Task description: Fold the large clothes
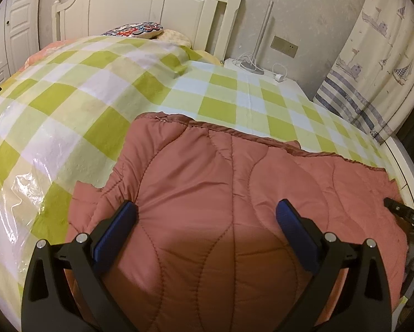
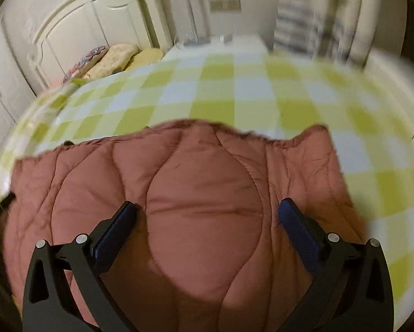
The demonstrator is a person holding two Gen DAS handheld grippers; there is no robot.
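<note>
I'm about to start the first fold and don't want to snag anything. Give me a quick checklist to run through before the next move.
1. Left gripper open: ok.
2. Right gripper open: ok.
3. Both over the pink quilted garment, nothing gripped: ok.
4. Garment spread flat on the checked bedcover: not ok, its left edge is bunched.
5. Room beyond the far edge for folding: ok.
6. Near hem reachable: cannot tell, out of view.

Green-and-white checked bedspread (image 1: 220,96) covers bed; cream headboard (image 1: 140,2) behind. Patterned pillow (image 1: 137,30) at head. Sailboat-print curtain (image 1: 381,55) right.
</note>
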